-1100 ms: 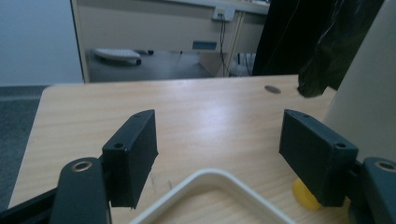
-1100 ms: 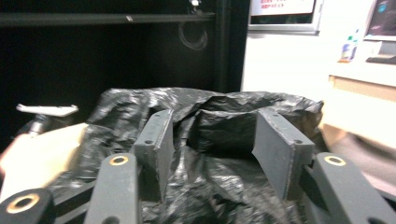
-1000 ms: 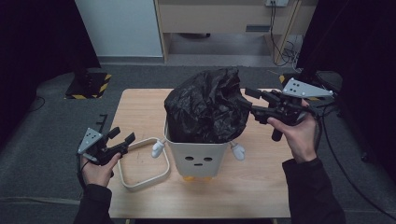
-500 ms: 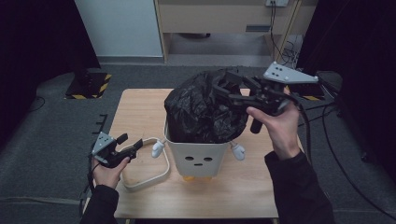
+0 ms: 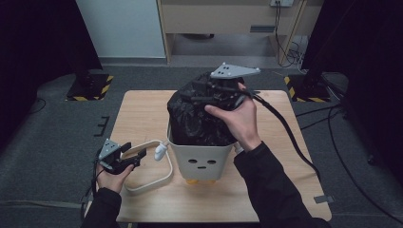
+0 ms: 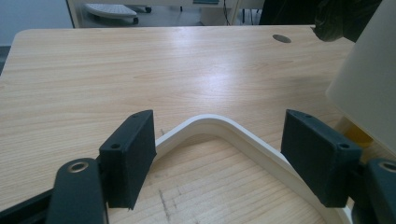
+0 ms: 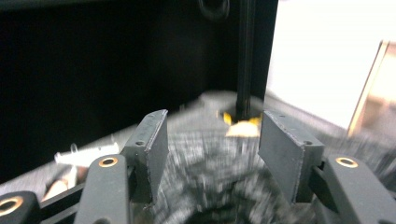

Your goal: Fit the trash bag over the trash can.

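A white bin (image 5: pixel 202 159) with a small face stands mid-table, and a black bag (image 5: pixel 195 121) bulges out of its top. My right gripper (image 5: pixel 190 92) lies across the top of the bag, pointing left. Its jaws have just been closing; in the right gripper view they (image 7: pixel 212 149) still stand apart over the blurred bag (image 7: pixel 210 186), with the pads not pressing on it. A cream ring (image 5: pixel 159 175) lies flat on the table left of the bin. My left gripper (image 5: pixel 138 153) is low at the ring's corner (image 6: pixel 210 122), its open jaws (image 6: pixel 219 154) on either side of it without touching.
The wooden table (image 5: pixel 142 109) has bare room at the back left and front right. In the left gripper view the bin's wall (image 6: pixel 369 79) is close on the right. A cable trails from my right gripper over the table's right side. Grey floor surrounds the table.
My right hand has swung left, from beside the bag's right edge to over its top. My left hand has sunk a little toward the ring.
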The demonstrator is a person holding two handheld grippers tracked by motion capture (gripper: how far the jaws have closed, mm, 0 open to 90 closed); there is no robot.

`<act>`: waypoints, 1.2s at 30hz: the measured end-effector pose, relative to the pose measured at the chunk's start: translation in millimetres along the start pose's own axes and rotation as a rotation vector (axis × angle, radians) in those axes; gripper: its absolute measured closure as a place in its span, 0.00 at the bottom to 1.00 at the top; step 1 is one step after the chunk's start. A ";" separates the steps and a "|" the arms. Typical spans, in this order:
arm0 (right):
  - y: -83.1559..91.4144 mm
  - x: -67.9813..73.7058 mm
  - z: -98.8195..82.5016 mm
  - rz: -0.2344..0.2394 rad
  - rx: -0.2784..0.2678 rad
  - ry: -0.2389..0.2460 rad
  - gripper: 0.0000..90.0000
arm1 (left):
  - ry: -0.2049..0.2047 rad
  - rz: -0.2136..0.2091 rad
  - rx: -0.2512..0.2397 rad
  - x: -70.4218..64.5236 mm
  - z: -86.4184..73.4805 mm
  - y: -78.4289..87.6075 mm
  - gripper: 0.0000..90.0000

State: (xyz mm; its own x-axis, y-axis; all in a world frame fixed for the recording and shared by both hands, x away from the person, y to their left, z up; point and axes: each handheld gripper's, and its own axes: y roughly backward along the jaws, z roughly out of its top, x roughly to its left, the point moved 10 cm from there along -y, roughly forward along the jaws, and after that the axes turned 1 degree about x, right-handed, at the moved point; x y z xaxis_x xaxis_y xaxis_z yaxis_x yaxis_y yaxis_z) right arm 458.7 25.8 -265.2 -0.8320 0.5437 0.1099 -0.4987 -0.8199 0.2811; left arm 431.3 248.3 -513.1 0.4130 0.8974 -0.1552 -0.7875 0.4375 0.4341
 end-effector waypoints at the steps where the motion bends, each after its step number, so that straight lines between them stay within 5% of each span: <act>1: 0.0 0.0 0.0 0.000 0.000 0.000 0.48 | 0.000 0.000 0.000 0.0 0.0 0.0 0.28; 2: -9.1 -1.6 -16.4 -0.003 0.068 -0.006 0.48 | 0.001 0.002 0.003 0.2 -0.7 -0.4 0.28; 7: -22.8 -5.9 -48.4 0.005 0.177 -0.033 0.47 | -0.005 -0.001 0.013 -0.4 -2.3 -1.4 0.28; 19: -43.3 -4.7 -89.5 0.009 0.398 -0.028 0.29 | -0.022 -0.019 0.039 -5.9 -6.3 -4.5 0.28; 22: -42.8 -4.4 -87.6 0.013 0.386 -0.026 0.29 | -0.022 -0.021 0.040 -6.3 -6.4 -4.8 0.28; 23: -40.3 -4.2 -79.2 0.010 0.330 -0.008 0.30 | -0.021 -0.022 0.041 -6.4 -6.8 -5.0 0.28; 24: -40.3 -4.2 -79.2 0.010 0.330 -0.008 0.30 | -0.021 -0.022 0.041 -6.4 -6.8 -5.0 0.28; 25: -35.5 -2.0 -66.3 0.019 0.245 0.011 0.29 | -0.017 -0.023 0.041 -6.1 -6.9 -5.2 0.28; 33: -12.6 2.4 -24.4 0.045 -0.002 0.024 0.30 | -0.014 -0.025 0.038 -6.5 -6.4 -5.2 0.28; 34: -12.6 2.4 -24.4 0.045 -0.002 0.024 0.30 | -0.014 -0.025 0.038 -6.5 -6.4 -5.2 0.29; 36: 4.9 -1.8 -0.2 0.022 -0.092 0.046 0.32 | -0.013 -0.024 0.033 -6.1 -5.6 -4.7 0.28</act>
State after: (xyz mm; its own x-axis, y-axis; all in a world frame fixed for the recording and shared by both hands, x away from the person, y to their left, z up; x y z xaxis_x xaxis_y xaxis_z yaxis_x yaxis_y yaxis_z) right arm 457.7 20.8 -264.3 -0.8522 0.5185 0.0705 -0.4987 -0.8456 0.1901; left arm 429.9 241.1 -519.3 0.4376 0.8857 -0.1550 -0.7617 0.4568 0.4596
